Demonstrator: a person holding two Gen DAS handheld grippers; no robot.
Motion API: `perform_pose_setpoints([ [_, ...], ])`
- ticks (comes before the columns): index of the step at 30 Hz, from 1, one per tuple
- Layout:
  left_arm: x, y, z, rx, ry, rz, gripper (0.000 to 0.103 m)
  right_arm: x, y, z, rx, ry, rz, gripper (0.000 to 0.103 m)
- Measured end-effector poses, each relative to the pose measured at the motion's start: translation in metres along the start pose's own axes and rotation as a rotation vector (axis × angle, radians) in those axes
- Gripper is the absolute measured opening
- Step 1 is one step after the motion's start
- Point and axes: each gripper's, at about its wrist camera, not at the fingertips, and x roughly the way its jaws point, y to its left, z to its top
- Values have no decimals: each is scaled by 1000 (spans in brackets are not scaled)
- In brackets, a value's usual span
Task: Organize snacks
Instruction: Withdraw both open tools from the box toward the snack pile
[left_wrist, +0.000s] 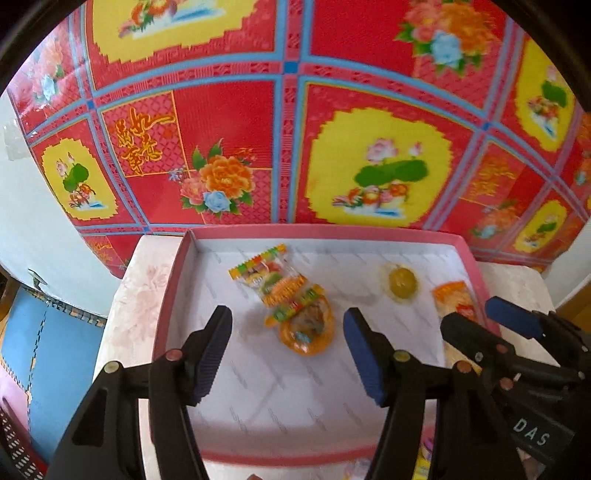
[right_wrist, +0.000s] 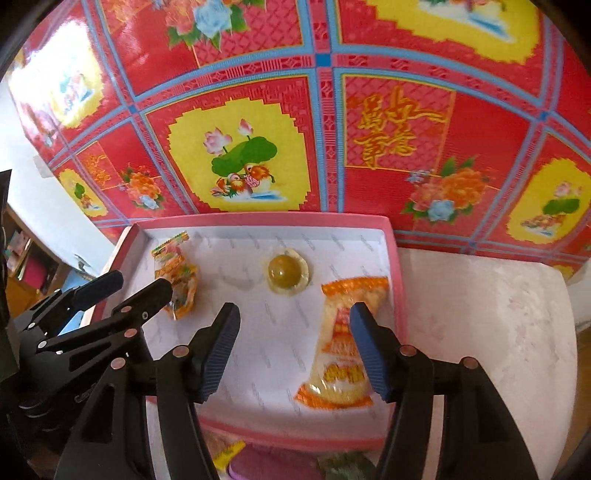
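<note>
Left gripper (left_wrist: 287, 330): jaws spread wide, nothing between the pads, held over the near left part of the tray. Right gripper (right_wrist: 294, 326): jaws likewise spread and holding nothing, over the near right part of the tray; its right finger (right_wrist: 369, 350) overlaps the cake packet in view, contact not discernible.

Snacks, all lying inside the tray:
- Orange jelly-type packet (left_wrist: 295, 306), clear wrapper with multicoloured print, left of centre, beyond the left gripper.
- Round yellow-green sweet (right_wrist: 285, 274) in clear wrap, centre, toward the far side.
- Pale cake packet (right_wrist: 341, 347) with orange-banded ends, lying along the right wall.

Tray (left_wrist: 173, 291): shallow box, pink rim, white lined floor.

Surface: pale floral-patterned tabletop (right_wrist: 487, 325), the tray resting on it. More wrapped items at the near edge, blurred.

Room: red, yellow and blue floral cloth (right_wrist: 325, 110) with gold characters hanging behind; blue floor mat (left_wrist: 55, 347) at far left.
</note>
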Motion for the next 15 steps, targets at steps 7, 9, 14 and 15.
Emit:
perform_pose_setpoints([
  [7, -25, -12, -22, 20, -2, -17, 66, -30, -13, -20, 9, -18, 6, 63],
  [9, -34, -18, -29, 25, 4, -19, 66, -38, -18, -26, 15, -21, 4, 63],
  [14, -44, -23, -44, 34, 19, -30, 66, -50, -24, -40, 20, -22, -7, 63],
  [15, -45, -24, -48, 36, 22, -32, 66, -52, -26, -43, 21, -20, -8, 63],
])
